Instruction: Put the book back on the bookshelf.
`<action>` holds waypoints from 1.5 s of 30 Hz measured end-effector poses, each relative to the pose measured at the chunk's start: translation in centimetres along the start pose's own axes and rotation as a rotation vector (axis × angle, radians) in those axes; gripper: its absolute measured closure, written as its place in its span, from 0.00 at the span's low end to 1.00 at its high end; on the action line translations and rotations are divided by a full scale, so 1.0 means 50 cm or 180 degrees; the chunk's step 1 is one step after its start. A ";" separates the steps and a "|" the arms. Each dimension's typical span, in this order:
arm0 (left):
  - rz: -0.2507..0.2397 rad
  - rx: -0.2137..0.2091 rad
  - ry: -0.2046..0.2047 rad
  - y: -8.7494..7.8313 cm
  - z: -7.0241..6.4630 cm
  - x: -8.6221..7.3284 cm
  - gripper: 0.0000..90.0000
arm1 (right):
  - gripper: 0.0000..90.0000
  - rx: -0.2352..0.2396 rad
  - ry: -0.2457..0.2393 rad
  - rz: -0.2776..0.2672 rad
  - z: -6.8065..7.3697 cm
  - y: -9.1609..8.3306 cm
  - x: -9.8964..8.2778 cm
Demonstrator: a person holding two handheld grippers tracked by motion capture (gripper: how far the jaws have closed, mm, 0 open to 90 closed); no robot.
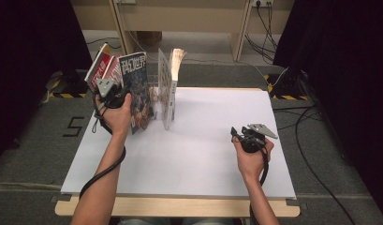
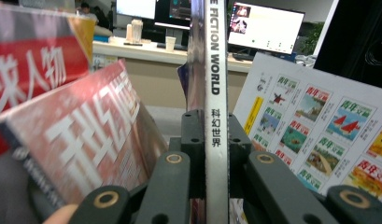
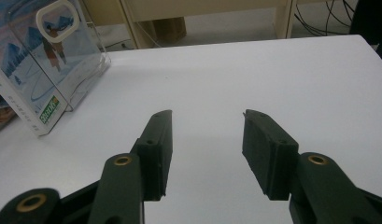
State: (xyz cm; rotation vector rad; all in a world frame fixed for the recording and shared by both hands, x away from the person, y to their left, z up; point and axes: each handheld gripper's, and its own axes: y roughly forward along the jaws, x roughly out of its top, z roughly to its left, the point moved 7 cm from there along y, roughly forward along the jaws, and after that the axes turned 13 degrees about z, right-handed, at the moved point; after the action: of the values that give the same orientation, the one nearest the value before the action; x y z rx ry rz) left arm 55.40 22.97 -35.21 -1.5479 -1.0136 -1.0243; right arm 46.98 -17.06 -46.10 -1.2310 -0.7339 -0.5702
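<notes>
an office or lab recording space: computer monitors (image 2: 265,29) glow on a long desk (image 2: 146,51) beyond, cables (image 1: 266,28) trail over grey carpet (image 1: 34,154), black curtains (image 1: 34,51) flank the white-topped table (image 1: 203,154).

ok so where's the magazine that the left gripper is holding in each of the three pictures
High view: the dark-covered magazine stands upright at upper left, clamped in the left gripper.
Left gripper view: it runs up the centre, spine toward the camera, between the jaws.
Right gripper view: I cannot make it out with certainty at the left edge.
Shared landmark: the white-backed magazine in the clear stand, right of the held one, upper left here.
</notes>
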 end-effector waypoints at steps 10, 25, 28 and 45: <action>-0.0187 -0.0002 -0.0033 0.001 -0.001 0.049 0.91 | 0.59 0.0031 0.0039 0.0011 -0.006 0.006 -0.002; -0.0261 0.0005 -0.0016 0.026 0.001 0.055 0.91 | 0.59 0.0025 0.0046 0.0035 -0.012 0.012 -0.005; -0.0253 0.0005 -0.0011 0.032 -0.001 0.057 0.91 | 0.59 0.0029 0.0048 0.0040 -0.012 0.014 -0.006; -0.0266 0.0041 -0.0012 0.061 0.000 0.055 0.91 | 0.59 0.0039 0.0032 0.0032 -0.006 0.010 -0.005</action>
State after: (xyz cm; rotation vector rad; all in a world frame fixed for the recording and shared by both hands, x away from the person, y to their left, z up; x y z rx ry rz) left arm 59.07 22.77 -33.44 -1.5081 -1.0932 -1.0706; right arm 47.23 -17.24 -46.67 -1.2191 -0.7213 -0.5625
